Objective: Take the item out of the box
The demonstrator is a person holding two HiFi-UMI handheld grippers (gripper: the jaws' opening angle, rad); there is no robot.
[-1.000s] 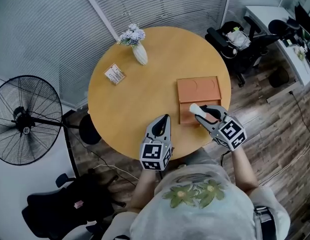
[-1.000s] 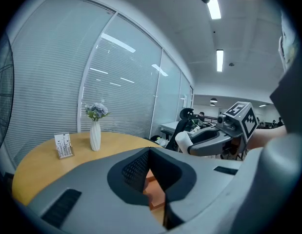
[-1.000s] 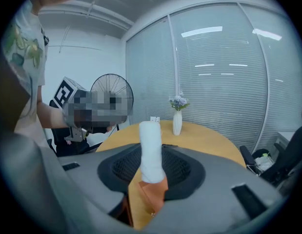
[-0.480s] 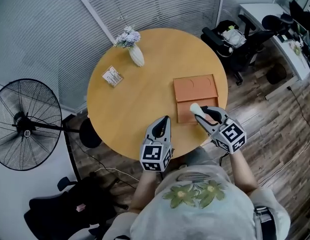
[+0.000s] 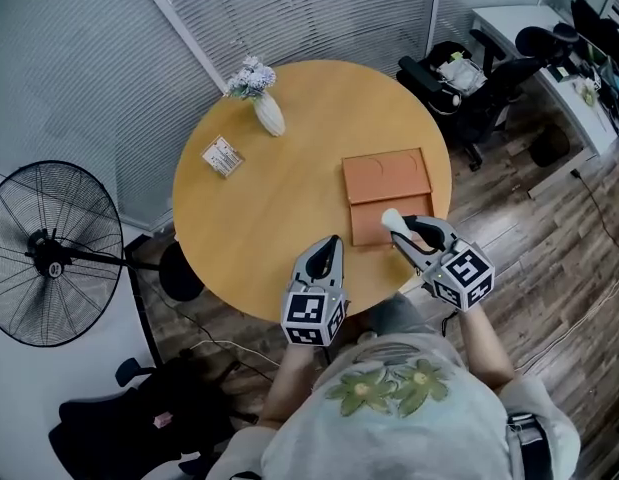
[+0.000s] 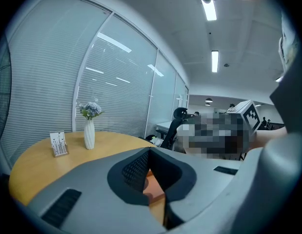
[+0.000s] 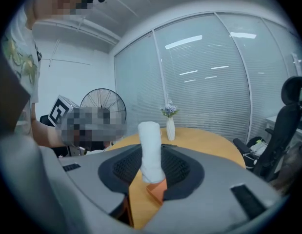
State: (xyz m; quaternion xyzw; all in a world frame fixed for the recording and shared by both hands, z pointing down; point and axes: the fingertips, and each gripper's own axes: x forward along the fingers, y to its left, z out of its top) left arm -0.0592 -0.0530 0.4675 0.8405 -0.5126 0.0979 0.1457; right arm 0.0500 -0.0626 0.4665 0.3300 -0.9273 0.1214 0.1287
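Observation:
A flat orange box (image 5: 387, 193) lies open on the round wooden table (image 5: 279, 208), near its right front edge. My right gripper (image 5: 401, 230) hovers over the box's near end, its jaws closing on a white rolled item (image 5: 392, 219). In the right gripper view the white roll (image 7: 151, 150) stands upright between the pads of the right gripper (image 7: 151, 165), above a corner of the orange box (image 7: 158, 190). The left gripper (image 5: 328, 245) is at the table's front edge, left of the box, with its tips together and nothing in them. The left gripper view shows those tips (image 6: 150, 152) meeting.
A white vase with flowers (image 5: 266, 113) and a small card stand (image 5: 222, 155) sit at the table's far left. A standing fan (image 5: 51, 253) is on the floor to the left. Office chairs (image 5: 459, 78) and a desk are at the back right. A black chair (image 5: 129, 418) is at the lower left.
The head view has drifted a little, so the table sits slightly left and lower. Both grippers hold nearly the same places, and the white roll stays in the right jaws.

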